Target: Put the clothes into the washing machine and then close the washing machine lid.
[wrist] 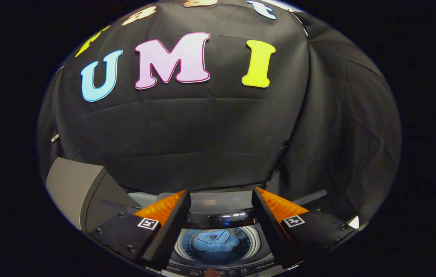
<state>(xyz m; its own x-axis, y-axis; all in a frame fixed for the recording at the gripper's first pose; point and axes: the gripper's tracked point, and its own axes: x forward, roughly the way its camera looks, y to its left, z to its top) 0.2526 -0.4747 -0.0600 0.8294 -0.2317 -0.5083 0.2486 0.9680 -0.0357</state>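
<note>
Clothes (216,241) inside drum, claw (221,215) agape.

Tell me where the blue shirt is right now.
In the gripper view the blue shirt lies inside the washing machine drum, below and between the open fingers of the gripper, with the raised lid behind it.

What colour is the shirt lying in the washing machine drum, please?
Light blue; the shirt shows in the gripper view, between the open fingers.
</note>
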